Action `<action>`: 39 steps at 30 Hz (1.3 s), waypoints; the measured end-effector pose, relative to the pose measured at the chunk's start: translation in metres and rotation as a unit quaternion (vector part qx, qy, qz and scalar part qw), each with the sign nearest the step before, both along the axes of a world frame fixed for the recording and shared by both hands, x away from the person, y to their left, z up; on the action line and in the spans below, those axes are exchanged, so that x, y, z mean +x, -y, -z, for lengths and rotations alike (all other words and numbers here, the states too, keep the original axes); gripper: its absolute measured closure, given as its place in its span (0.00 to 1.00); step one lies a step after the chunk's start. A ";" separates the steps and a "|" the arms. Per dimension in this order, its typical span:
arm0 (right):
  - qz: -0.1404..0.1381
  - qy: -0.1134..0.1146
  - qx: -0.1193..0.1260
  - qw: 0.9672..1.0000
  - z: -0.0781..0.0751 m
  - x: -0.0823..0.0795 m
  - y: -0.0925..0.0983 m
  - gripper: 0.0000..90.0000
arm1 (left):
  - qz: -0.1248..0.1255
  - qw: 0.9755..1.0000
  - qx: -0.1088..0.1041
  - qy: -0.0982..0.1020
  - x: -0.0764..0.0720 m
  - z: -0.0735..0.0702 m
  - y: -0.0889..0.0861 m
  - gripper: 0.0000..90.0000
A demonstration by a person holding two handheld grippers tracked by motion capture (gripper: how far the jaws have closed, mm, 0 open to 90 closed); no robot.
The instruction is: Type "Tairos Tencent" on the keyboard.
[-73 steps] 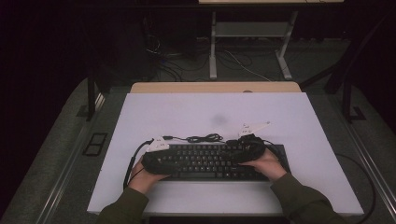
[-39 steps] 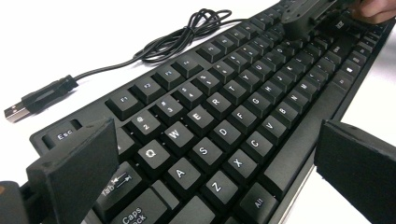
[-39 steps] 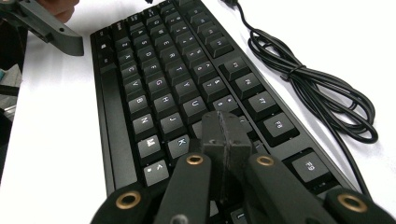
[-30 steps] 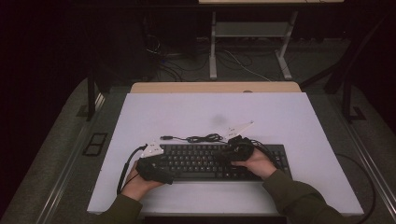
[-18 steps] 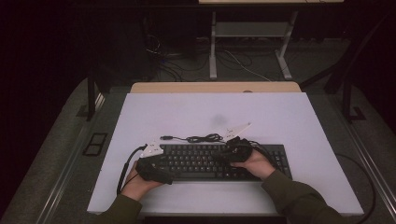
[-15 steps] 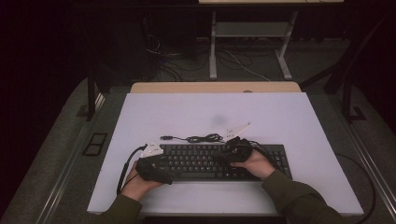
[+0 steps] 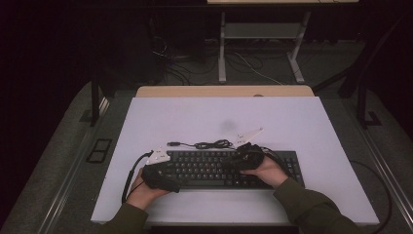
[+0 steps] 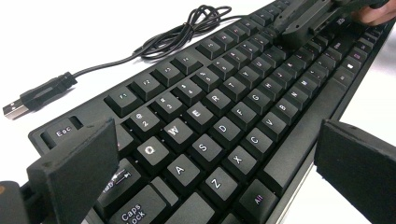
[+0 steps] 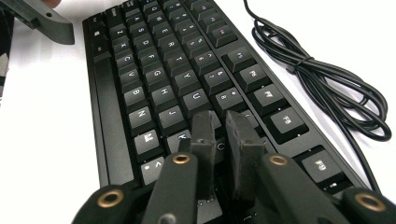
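A black keyboard (image 7: 229, 168) is seen lying across the near half of the white counter (image 7: 292, 122), its coiled cable (image 7: 209, 144) and USB plug (image 8: 32, 98) trailing on the surface just behind it. The left gripper (image 7: 163, 178) is held at the keyboard's left end, its jaws standing wide open astride that end — one by the Esc corner, the other off the front edge — with nothing seen to be pressed. The right gripper (image 9: 219, 140) is poised over the keys right of centre, near the U and J keys; its jaws are nearly closed with only a narrow gap, nothing is gripped, and they have just been opening slightly. The step in hand is judged to be key-pressing with the narrowed right tips while the left end is steadied. The next move would call for a short, straight dip onto a single key without clipping its neighbours. Compared with the earliest frame, the right gripper has been brought inward from the keyboard's right end, and the left has been drawn slightly nearer the person; over the last second little has changed.
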State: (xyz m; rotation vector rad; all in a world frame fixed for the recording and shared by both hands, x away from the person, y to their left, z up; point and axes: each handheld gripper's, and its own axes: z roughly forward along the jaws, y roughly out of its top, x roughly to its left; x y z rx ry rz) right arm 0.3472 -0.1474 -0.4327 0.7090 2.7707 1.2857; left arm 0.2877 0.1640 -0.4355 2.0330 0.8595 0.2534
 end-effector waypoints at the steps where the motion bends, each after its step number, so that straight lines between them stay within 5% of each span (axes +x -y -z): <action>1: 0.002 0.000 0.002 1.000 -0.001 0.000 0.000 0.86 | 0.000 1.000 0.000 0.000 0.000 0.000 0.000 0.00; 20: 0.036 0.002 0.032 0.999 -0.004 0.002 0.009 0.38 | 0.004 1.000 0.003 0.001 0.001 0.000 0.000 0.00; 29: 0.048 0.009 0.035 0.998 -0.006 0.002 0.013 0.34 | 0.001 1.000 0.005 0.003 0.002 -0.001 0.001 0.04; 39: 0.050 0.011 0.032 0.998 -0.005 0.003 0.014 0.34 | -0.004 1.000 0.015 0.009 0.006 0.000 0.003 0.20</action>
